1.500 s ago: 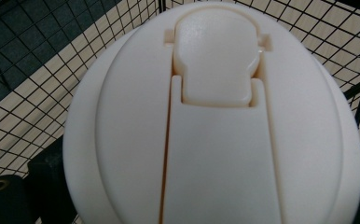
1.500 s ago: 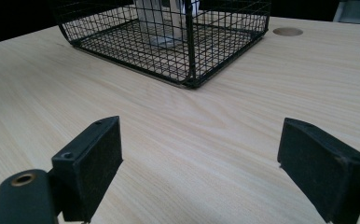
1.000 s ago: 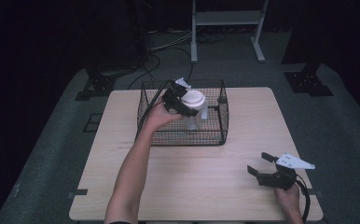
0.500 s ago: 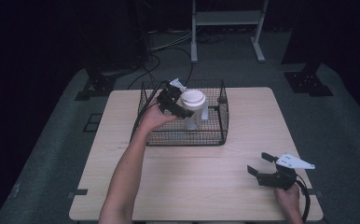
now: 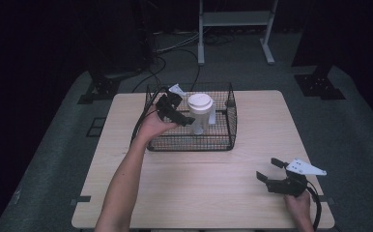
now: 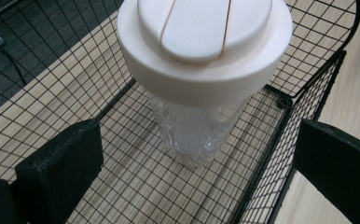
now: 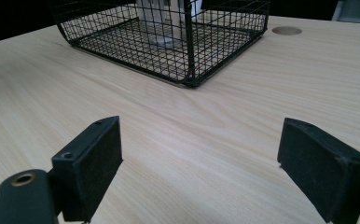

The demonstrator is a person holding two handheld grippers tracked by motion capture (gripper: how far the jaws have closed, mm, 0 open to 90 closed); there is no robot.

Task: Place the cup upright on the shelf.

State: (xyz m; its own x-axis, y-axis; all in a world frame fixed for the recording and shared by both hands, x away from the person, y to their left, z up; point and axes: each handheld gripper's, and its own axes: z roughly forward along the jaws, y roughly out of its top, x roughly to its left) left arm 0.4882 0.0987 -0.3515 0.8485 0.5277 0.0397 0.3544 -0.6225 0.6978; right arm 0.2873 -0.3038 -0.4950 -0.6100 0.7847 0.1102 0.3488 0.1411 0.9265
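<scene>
A clear ribbed tumbler with a wide white lid [image 5: 200, 104] stands upright inside a black wire basket [image 5: 233, 121] at the back middle of the table. My left gripper [image 5: 186, 115] hangs open over the basket's left part, just left of the tumbler and apart from it. In the left gripper view the lid [image 6: 201, 42] sits between and beyond the spread jaws of the left gripper [image 6: 197, 140], above the basket floor [image 6: 136, 186]. My right gripper [image 5: 269, 170] rests open near the front right of the table, nothing between its jaws.
The right gripper view looks past my right gripper [image 7: 199, 135] across bare wood to the basket [image 7: 187, 56], with the tumbler [image 7: 159, 18] inside. A round hole [image 7: 286, 31] sits in the tabletop [image 5: 189, 193]. Stands and cables lie on the dark floor behind.
My left gripper has drawn back from the tumbler, toward the near left and a little lower. The tumbler stays standing in the basket. The right gripper has not moved.
</scene>
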